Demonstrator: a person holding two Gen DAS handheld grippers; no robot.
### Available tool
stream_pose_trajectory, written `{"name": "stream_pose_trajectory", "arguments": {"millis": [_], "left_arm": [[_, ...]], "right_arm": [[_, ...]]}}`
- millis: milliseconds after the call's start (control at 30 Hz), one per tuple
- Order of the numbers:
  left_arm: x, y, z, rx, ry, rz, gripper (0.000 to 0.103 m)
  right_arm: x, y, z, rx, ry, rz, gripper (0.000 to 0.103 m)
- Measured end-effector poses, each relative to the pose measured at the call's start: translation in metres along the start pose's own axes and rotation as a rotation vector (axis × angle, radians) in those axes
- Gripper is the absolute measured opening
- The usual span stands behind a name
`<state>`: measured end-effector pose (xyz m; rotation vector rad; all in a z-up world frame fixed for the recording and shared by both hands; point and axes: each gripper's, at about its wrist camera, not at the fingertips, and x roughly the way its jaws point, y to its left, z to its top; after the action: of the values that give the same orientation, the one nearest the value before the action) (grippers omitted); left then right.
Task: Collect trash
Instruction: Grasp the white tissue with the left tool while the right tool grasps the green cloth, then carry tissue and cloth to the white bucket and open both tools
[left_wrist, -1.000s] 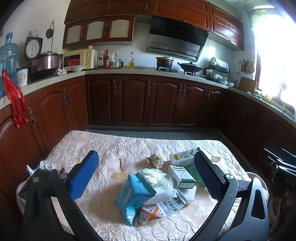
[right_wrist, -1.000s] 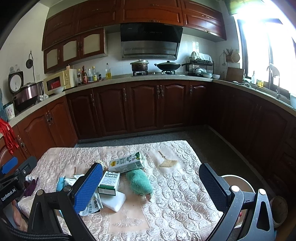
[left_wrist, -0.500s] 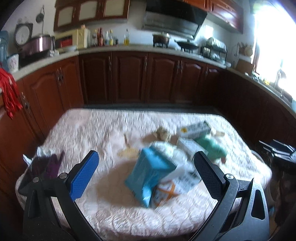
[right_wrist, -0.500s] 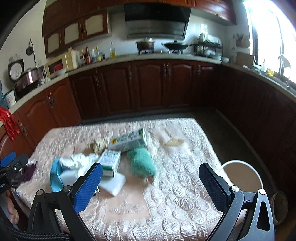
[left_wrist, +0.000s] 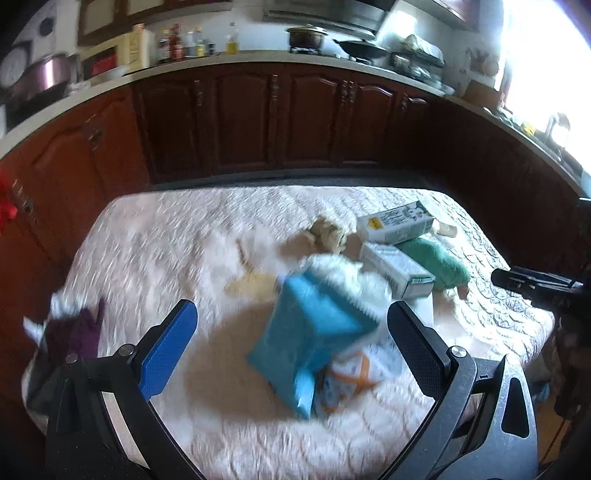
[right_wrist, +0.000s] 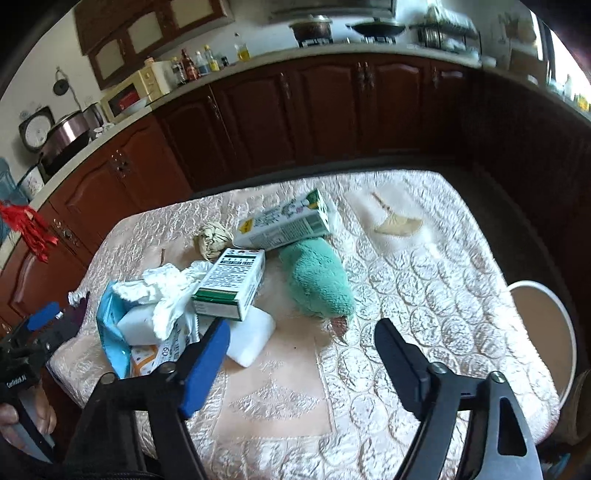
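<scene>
Right wrist view: the right claw (right_wrist: 299, 354) is wide apart and empty. The fuzzy green cloth roll (right_wrist: 317, 280) lies just ahead of it, pointing away. The left claw (left_wrist: 291, 332), also apart, faces the blue bag (left_wrist: 310, 332).

Trash pile (right_wrist: 207, 295) on quilted table (right_wrist: 424, 295)

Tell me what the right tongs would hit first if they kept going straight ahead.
Probably the green plush towel, lying just beyond the open right tongs and roughly on their centreline; the bare tablecloth may come first, since depth is unclear.
</scene>
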<state>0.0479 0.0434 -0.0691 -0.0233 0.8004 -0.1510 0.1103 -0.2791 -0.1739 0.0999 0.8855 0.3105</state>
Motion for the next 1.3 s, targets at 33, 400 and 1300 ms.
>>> {"name": "stream_pose_trajectory", "arguments": {"millis": [33, 400, 1300], "left_arm": [[0.006, -0.003, 0.009, 0.018, 0.02, -0.022, 0.102], [0.115, -0.03, 0.062, 0.216, 0.356, -0.02, 0.102], [0.079, -0.027, 0.092, 0.12, 0.362, -0.171, 0.015]], "right_arm": [[0.004, -0.005, 0.004, 0.018, 0.01, 0.013, 0.078], [0.062, -0.03, 0.049, 0.072, 0.16, 0.079, 0.078], [0.027, -0.074, 0.027, 0.194, 0.147, 0.203, 0.047]]}}
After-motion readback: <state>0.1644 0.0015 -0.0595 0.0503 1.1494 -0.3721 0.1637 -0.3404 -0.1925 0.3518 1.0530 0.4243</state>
